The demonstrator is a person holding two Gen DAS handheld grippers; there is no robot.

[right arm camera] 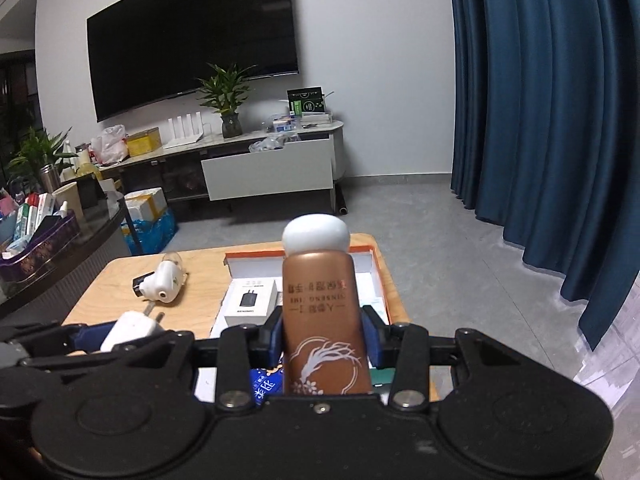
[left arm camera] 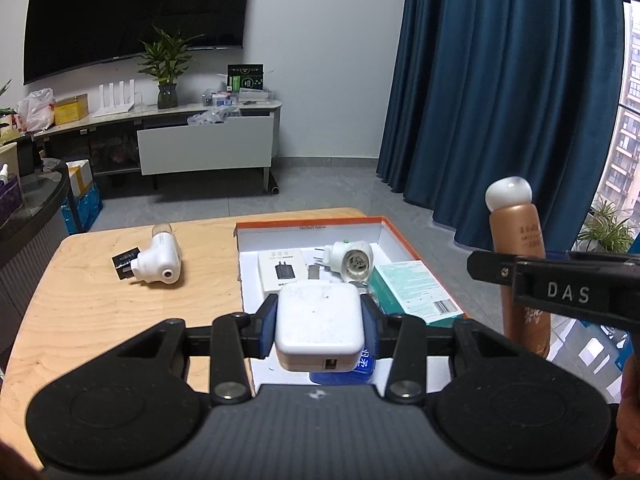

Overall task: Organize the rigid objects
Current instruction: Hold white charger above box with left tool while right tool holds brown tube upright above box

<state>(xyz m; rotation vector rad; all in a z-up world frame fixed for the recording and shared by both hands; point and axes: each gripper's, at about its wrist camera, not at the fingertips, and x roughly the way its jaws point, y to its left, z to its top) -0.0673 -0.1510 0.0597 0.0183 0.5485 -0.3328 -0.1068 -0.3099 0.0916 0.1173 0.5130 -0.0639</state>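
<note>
1. Gripping a white charger [left arm camera: 320, 322] at lower centre, the left gripper [left arm camera: 320, 326] is clamped on it above the orange-rimmed box [left arm camera: 404, 236].
2. Right gripper [right arm camera: 325, 334] is clamped around a bronze bottle [right arm camera: 324, 312], centre frame, white cap up.

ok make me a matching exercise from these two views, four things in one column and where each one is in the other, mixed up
Things:
1. white square charger
2. bronze bottle
3. white plug-in device with a clear cap
4. teal carton

Places:
A. lying in the orange-rimmed box
B. held in the left gripper
C. lying on the bare wooden table
D. held in the right gripper

Pairs: 1-B, 2-D, 3-C, 4-A
</note>
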